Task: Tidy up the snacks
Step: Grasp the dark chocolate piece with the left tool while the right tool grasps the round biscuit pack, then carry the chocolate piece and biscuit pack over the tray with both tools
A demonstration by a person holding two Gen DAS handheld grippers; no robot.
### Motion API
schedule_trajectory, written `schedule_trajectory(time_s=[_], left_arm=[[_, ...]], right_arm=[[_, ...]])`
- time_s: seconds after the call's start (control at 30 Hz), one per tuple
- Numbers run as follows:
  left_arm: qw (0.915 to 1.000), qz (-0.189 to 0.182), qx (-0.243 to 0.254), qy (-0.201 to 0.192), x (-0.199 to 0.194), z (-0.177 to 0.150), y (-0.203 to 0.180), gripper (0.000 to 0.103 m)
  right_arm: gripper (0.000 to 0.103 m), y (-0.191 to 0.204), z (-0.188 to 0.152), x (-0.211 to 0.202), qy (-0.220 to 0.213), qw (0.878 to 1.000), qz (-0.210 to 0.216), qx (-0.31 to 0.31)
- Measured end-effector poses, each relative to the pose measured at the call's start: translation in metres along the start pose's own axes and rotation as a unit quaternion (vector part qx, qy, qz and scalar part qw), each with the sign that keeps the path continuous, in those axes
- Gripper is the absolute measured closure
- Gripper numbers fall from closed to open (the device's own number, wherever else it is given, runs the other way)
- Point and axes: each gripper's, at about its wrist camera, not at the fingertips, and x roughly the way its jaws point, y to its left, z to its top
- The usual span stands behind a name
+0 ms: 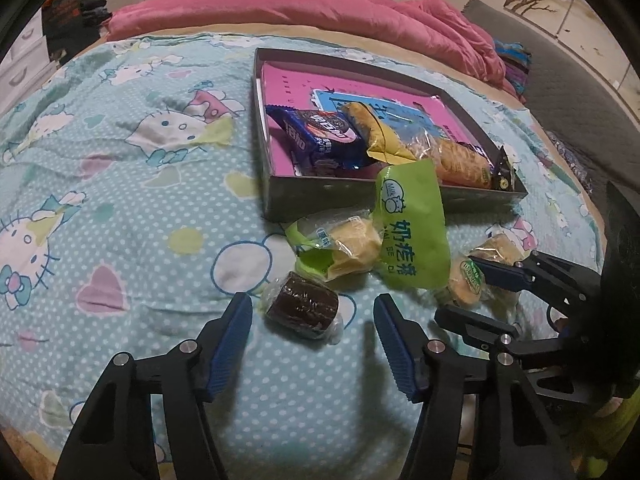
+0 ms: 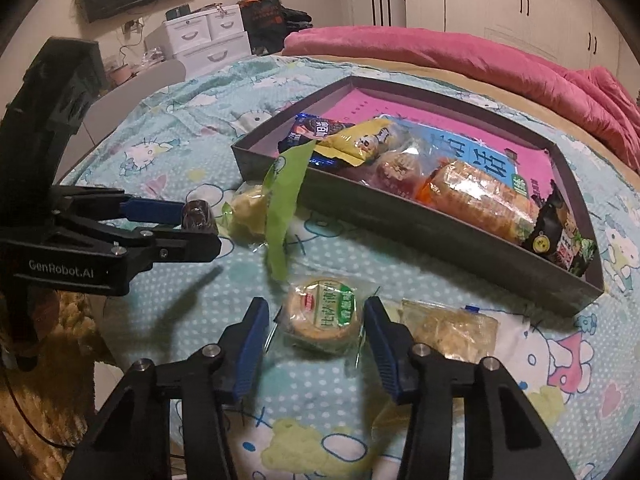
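A dark chocolate cake (image 1: 302, 310) in clear wrap lies on the bedspread between the blue pads of my left gripper (image 1: 311, 300). Its jaws stand apart with a gap on each side of the cake. A round pastry with a green label (image 2: 322, 316) lies between the pads of my right gripper (image 2: 315, 304). The right pad is at its wrapper and the left pad stands clear. The dark grey box (image 1: 320, 200) behind holds a blue biscuit pack (image 1: 320, 136), a yellow pack (image 1: 376, 132) and an orange cracker pack (image 2: 480, 196).
A green milk-candy bag (image 1: 412, 232) and a yellow cake in green wrap (image 1: 348, 248) lie in front of the box. A clear packet (image 2: 448, 332) sits right of the pastry. A pink quilt (image 2: 440, 52) runs along the far side of the bed, with white drawers (image 2: 208, 32) beyond.
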Motion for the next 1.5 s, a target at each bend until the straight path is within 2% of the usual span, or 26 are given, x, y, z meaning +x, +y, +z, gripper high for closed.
schedule_trajectory(time_s=[0.1,0.33,0.43,0.73,1.5], left_arm=[[1.0000,0.003,-0.001,0.000,0.004,0.001,0.001,0.043],[0.9999,0.010,-0.007,0.004,0.010,0.002,0.006,0.062],[0.9999,0.007,-0.010,0.001,0.010,0.002,0.008,0.066],[0.9998,-0.001,-0.019,-0.005,0.001,0.000,0.011,0.066],[0.9982,-0.009,-0.038,-0.046,-0.039,0.009,0.007,0.066]], right_arm=[[0.055,0.000,0.002,0.003,0.002,1.000,0.000,-0.001],[0.062,-0.001,0.002,0.002,-0.003,1.000,0.006,-0.001],[0.064,-0.004,0.002,-0.001,-0.006,1.000,0.010,0.004],[0.065,-0.003,0.003,-0.013,-0.022,1.000,0.012,-0.001],[0.065,-0.036,0.009,-0.042,-0.071,0.996,0.009,0.057]])
